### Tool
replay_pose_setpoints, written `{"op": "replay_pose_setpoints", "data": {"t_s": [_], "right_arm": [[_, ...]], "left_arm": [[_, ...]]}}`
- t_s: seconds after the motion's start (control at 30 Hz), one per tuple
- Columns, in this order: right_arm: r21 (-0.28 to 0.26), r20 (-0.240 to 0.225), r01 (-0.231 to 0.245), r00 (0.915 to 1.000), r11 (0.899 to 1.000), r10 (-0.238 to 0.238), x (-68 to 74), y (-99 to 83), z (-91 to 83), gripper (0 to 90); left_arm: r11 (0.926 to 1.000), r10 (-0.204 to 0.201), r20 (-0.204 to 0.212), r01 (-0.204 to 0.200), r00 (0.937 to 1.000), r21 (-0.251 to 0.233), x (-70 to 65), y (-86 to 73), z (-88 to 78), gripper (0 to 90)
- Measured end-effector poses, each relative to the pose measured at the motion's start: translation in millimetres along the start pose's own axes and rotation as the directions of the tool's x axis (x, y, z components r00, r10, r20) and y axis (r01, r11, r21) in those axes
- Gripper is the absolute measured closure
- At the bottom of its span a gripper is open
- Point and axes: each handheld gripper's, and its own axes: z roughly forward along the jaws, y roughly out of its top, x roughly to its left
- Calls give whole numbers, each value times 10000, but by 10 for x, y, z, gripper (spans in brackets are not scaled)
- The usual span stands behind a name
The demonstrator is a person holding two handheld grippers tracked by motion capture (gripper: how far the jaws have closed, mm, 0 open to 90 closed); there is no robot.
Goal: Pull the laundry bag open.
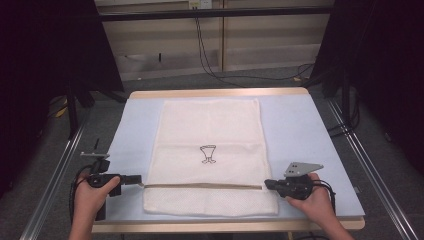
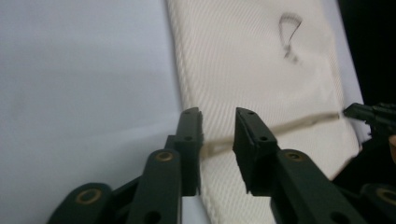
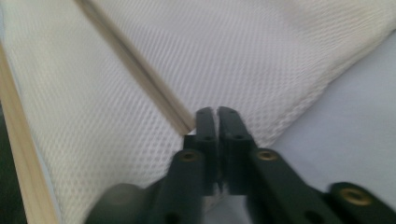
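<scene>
Cream mesh laundry bag [image 1: 210, 155] lies flat on the desk [image 1: 300, 130]. Left gripper [image 2: 218, 133] gapes open astride its tan drawstring band [image 1: 200, 186]. Right gripper [image 3: 217, 122] is pinched closed at the band's other end.

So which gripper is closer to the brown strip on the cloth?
Right. The right gripper is shut on the strip at the cloth's right edge. The left gripper is open at the strip's left end, not gripping.
</scene>
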Motion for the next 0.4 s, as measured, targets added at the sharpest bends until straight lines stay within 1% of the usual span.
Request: {"op": "replay_pose_setpoints", "data": {"t_s": [0.03,0.07,0.1,0.13,0.17,0.2,0.23,0.27,0.3,0.33,0.37,0.4], "right_arm": [[-421,218,-249,9994,9988,258,-24,20,-28,647],[-824,617,-404,9971,9958,456,-64,36,-62,601],[-1074,1221,-293,9916,9938,424,-125,47,-108,594],[-1073,1637,-156,9860,9941,332,-161,48,-134,560],[-1058,2234,-39,9743,9944,275,-211,41,-159,506],[-1105,2625,-110,9641,9938,398,-262,24,-174,450],[-1096,2843,-231,9572,9937,536,-306,8,-179,402],[-1066,3004,-239,9522,9940,551,-338,-8,-180,388],[-1028,3136,-183,9482,9945,498,-369,-23,-186,387],[-971,3182,-319,9460,9948,614,-392,-33,-189,370],[-946,3238,-431,9434,9946,717,-418,-41,-182,355],[-869,3273,-529,9416,9948,787,-444,-47,-176,350]], "left_arm": [[9988,291,-358,-305,9989,-383,-12,12,-6,621],[9969,467,-830,-517,9955,-592,-17,29,-1,606],[9952,484,-1093,-572,9928,-792,-17,35,13,595],[9899,656,-1540,-837,9859,-1142,-10,39,37,551],[9782,950,-2060,-1296,9739,-1620,-1,38,70,469],[9651,1334,-2561,-1843,9574,-1859,15,36,91,399],[9651,1425,-2933,-1985,9453,-1708,25,39,92,406],[9635,1398,-3144,-2022,9389,-1752,40,42,98,416],[9587,1521,-3339,-2210,9302,-1791,50,46,106,403],[9525,1632,-3549,-2407,9206,-1863,55,49,122,375],[9457,1850,-3840,-2702,9046,-1809,68,54,134,335],[9405,2006,-4128,-2927,8884,-1727,78,59,146,317]]}}
